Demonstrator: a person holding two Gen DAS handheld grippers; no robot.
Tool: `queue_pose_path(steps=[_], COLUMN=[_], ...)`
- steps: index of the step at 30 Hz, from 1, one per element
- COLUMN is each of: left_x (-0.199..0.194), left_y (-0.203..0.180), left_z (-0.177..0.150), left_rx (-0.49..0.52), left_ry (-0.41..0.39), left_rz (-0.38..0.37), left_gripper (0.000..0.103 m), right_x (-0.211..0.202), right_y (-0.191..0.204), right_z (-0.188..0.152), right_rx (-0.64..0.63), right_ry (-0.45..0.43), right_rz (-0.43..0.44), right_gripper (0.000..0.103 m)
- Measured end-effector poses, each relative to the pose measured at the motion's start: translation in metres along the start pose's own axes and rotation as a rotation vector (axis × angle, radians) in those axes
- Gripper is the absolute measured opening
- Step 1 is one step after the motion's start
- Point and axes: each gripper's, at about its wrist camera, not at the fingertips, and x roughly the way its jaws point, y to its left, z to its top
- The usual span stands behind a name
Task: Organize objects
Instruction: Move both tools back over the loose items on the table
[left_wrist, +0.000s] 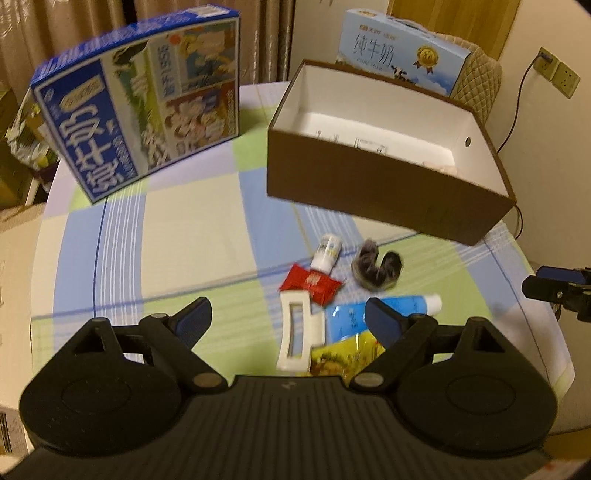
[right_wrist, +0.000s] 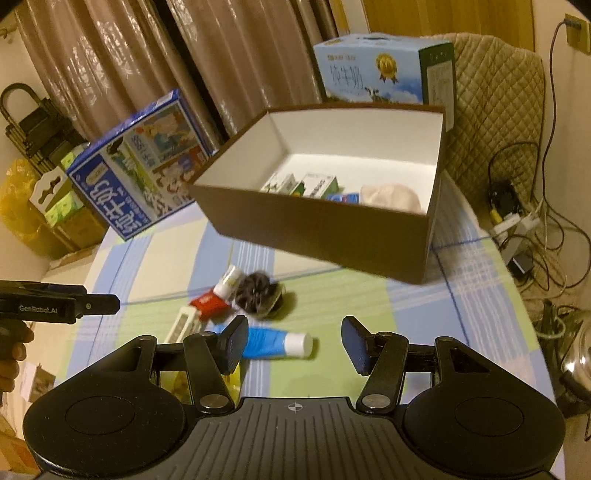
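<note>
Roughly centred on the checked counter (left_wrist: 177, 221), a small heap of loose things lies just in front of the brown box (left_wrist: 388, 192); the box is open-topped, white inside, its long axis running left to right across the counter's far side. Left tongs (left_wrist: 288, 317) stand wide apart, empty, over the near part of the heap; right tongs (right_wrist: 295, 343) also apart and empty, with the blue tube (right_wrist: 273, 343) between the fingers from that view.

Heap, near to far: yellow packet (left_wrist: 343, 358), partly hidden behind the left tongs; white hair clip (left_wrist: 295, 332), long axis running away from the camera; blue tube (left_wrist: 369, 314) lying crosswise, white cap to the right; red sachet (left_wrist: 310, 284) touching the clip's far end; small white bottle (left_wrist: 327, 253) tilted, resting on the sachet; dark fuzzy curled item (left_wrist: 376, 267) just beside the bottle, too blurred to name.

Inside the box, from the right wrist view: small cartons (right_wrist: 303, 184) and a pale soft bundle (right_wrist: 391, 197) against the near wall.

Around: blue milk carton (left_wrist: 144, 99) on its side at far left, Chinese print reading sideways; pale blue carton (left_wrist: 402, 51) behind the box, marked "PURE MILK", with a gold seal; quilted chair back (right_wrist: 495, 110); curtains (right_wrist: 147, 66); cables on the floor (right_wrist: 517, 206). Left tool's body reads "GenRobot.AI" in the right wrist view.
</note>
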Motion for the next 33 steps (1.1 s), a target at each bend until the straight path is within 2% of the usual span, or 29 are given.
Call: queue_pose_path(steps=[11,19,33], left_x=[0.007,0.018,0.047], left_y=[0.013,0.010,0.010], left_z=[-0.032,-0.041,-0.047], left_rx=[-0.047,-0.044,-0.031], left_ry=[0.060,0.090,0.116], left_rz=[0.023,0.019,0.009], left_gripper=[0.088,0.088,0.087], right_x=[0.018,0.033,0.058], right_y=[0.007,0.010,0.004], right_z=[-0.028,-0.038,-0.033], right_rx=[-0.002,-0.008,-0.058], right_ry=[0.077,0.106,0.119], right_rz=[0.022,0.020,0.012], right_gripper=[0.053,0.053,0.053])
